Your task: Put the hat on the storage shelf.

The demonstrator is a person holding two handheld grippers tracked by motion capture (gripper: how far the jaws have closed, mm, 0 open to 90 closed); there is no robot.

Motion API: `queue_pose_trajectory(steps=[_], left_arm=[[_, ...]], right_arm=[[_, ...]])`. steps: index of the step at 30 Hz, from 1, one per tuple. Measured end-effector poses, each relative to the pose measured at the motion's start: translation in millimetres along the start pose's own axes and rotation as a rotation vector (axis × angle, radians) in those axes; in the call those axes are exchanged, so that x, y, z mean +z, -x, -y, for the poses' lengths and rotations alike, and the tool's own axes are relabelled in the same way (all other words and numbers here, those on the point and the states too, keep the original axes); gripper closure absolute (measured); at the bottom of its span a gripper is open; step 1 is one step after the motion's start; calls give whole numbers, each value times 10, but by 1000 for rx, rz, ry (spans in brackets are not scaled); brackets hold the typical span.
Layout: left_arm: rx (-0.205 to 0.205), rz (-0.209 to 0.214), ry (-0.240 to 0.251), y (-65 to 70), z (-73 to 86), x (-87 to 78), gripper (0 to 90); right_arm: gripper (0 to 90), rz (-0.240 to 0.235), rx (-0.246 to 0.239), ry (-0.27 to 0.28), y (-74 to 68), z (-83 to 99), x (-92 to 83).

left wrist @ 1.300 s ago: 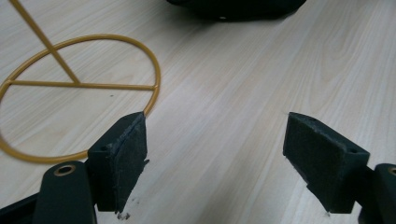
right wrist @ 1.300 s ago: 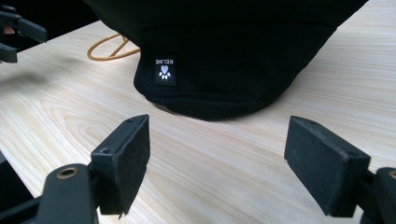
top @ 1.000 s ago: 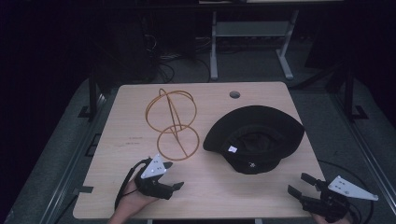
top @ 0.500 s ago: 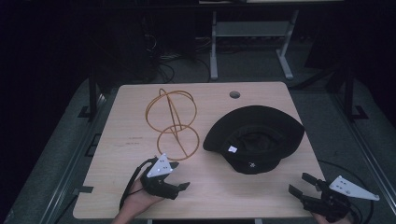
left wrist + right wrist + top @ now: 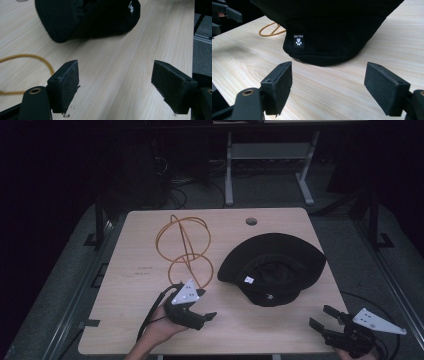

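The left hand-held gripper (image 5: pixel 207 312) sits low over the near part of the table (image 5: pixel 135 290), jaws spread wide with nothing between them. Ahead of it and a little to its right lies the black hat (image 5: pixel 272 265), crown down and brim up, close but not touching. Just beside its left jaw runs the yellow wire frame (image 5: pixel 185 247), made of hoops; one hoop lies flat on the table, the others stand up from it farther off. In the left gripper view the hat (image 5: pixel 85 17) lies beyond the open jaws and a curve of the wire (image 5: pixel 30 58) passes just past the left one.

The right hand-held gripper (image 5: pixel 325 317) is at the table's near right corner, jaws likewise wide apart and empty. The hat is straight ahead of it, near; in the right gripper view a small white logo tag (image 5: pixel 298 40) on the hat (image 5: pixel 332 32) faces it.

The table is pale wood-grain laminate with a round cable hole (image 5: pixel 251 221) near its far edge, beyond the hat. Around it the room is dark: grey carpet (image 5: pixel 350 255), a white metal stand (image 5: pixel 265 165) and loose cables (image 5: pixel 172 175) on the floor behind the table.
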State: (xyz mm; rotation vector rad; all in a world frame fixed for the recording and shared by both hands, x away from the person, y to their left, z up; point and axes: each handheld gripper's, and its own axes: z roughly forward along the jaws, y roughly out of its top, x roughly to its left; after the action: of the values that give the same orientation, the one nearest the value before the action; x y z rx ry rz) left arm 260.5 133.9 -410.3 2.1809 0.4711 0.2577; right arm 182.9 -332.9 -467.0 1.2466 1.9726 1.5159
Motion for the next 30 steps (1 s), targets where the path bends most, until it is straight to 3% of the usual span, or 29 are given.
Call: queue_pose_trajectory(steps=[20, 30], left_arm=[[68, 33, 16, -1, -597, 300, 225], [99, 47, -31, -33, -784, 558, 236]], right_arm=[[220, -17, 5, 5, 8, -11, 13], [220, -23, 6, 10, 12, -10, 8]])
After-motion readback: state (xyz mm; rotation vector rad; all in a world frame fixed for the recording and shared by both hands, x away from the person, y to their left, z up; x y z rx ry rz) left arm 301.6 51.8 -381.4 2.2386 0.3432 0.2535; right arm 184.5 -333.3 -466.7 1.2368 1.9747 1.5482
